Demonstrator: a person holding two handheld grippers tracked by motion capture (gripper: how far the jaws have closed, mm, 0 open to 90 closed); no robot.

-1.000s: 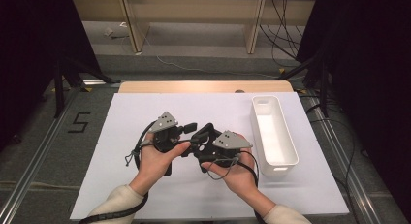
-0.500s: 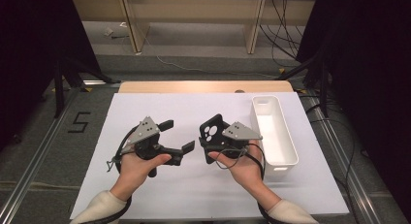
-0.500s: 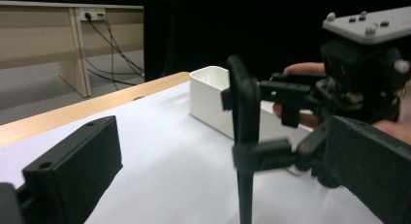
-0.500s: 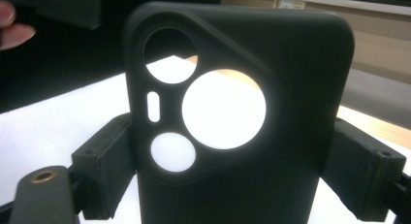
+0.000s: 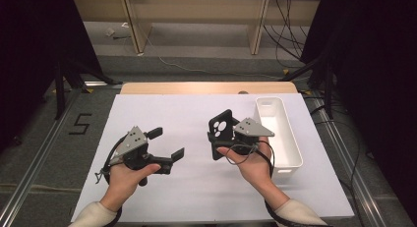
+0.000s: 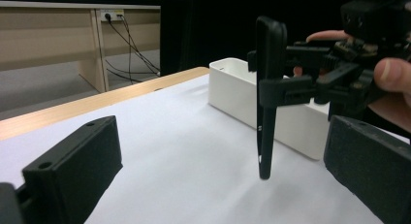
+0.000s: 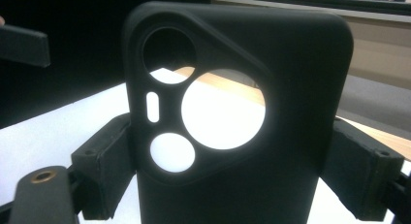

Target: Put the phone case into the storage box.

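Left claw newly open, off phone case.

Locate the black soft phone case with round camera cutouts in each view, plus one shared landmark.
High view: black soft phone case stands upright right of centre, clamped in the right gripper, just left of the long white plastic bin.
Left gripper view: seen edge-on, upper centre-right, with its lower end just above the white sheet.
Right gripper view: centre, close up, between the jaws.
Shared landmark: the white bin, behind the case in the left gripper view.
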